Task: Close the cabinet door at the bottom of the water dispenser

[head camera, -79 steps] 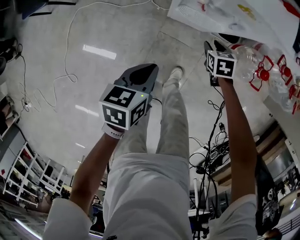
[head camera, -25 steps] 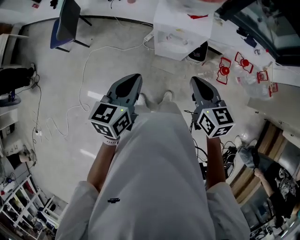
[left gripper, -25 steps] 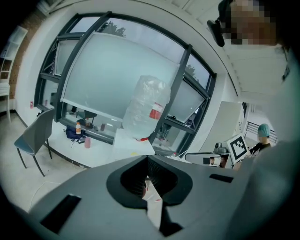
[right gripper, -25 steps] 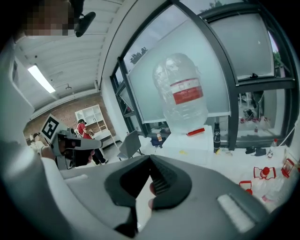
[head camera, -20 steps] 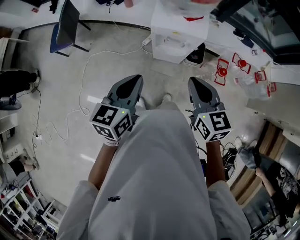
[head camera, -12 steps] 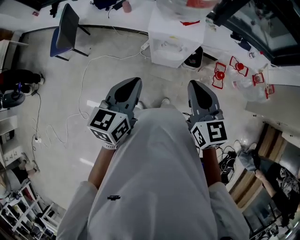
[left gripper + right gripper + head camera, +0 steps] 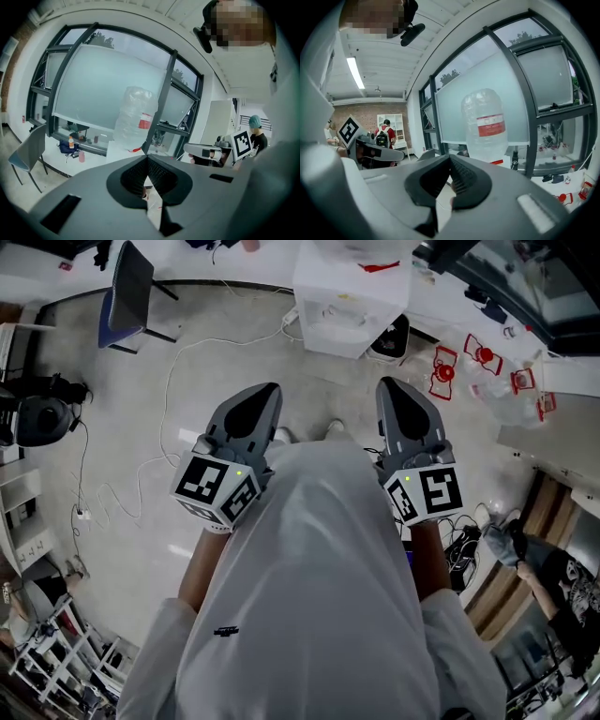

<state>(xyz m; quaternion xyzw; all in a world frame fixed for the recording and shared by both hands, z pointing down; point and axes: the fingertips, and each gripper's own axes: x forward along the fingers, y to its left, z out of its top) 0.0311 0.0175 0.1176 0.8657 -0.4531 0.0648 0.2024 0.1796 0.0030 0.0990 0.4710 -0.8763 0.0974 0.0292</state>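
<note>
At the top of the head view, on the floor (image 7: 103,437) ahead of the person, stands the white water dispenser (image 7: 349,298), with a large clear bottle (image 7: 483,123) bearing a red label upside down on top of it. Its bottom cabinet door cannot be made out from this steep angle, and in both gripper views the lower body of the dispenser is hidden behind the claws' own grey shells. Both claws are well apart from the dispenser and point toward it, side by side in front of the person's white garment (image 7: 309,596). The left claw (image 7: 262,399) is closed, its ribbed pads meeting at the tips with no object held. The right claw (image 7: 394,395) is likewise closed and empty. Each carries its marker cube, the left one (image 7: 217,488) and the right one (image 7: 427,491), near the wrist. A shoe (image 7: 335,429) shows between the two claws. Red-and-clear items (image 7: 442,371) lie on the floor to the right of the dispenser, a blue chair (image 7: 127,292) stands to the left, and a white cable (image 7: 169,381) trails across the floor.
</note>
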